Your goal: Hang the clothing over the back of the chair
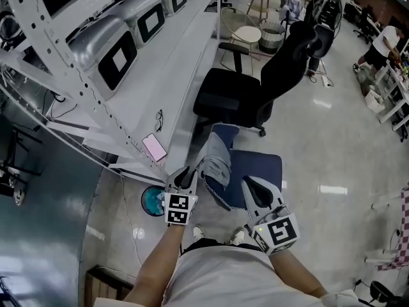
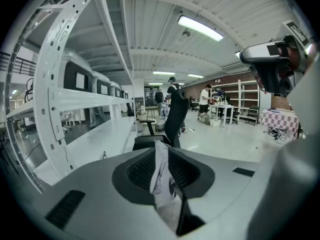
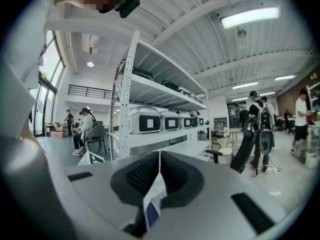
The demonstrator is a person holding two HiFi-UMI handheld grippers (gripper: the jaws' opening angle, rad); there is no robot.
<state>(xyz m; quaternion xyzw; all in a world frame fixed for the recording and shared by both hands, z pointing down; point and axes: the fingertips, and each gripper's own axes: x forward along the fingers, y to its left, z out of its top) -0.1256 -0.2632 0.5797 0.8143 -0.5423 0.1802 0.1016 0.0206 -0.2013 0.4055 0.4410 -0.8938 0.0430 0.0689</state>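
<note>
Left gripper (image 1: 186, 176), nearest at the foot of the head view: jaws drawn narrow, pads pinching a grey fold of the clothing (image 1: 218, 164), as the left gripper view confirms. Right gripper (image 1: 251, 185): jaws almost together, clamped on a checked hem of the same garment. The clothing, grey with a dark blue part, hangs spread between the two grippers, above the floor. The black chair (image 1: 249, 91) stands beyond it, apart from the cloth, beside the white bench (image 1: 167, 75).
</note>
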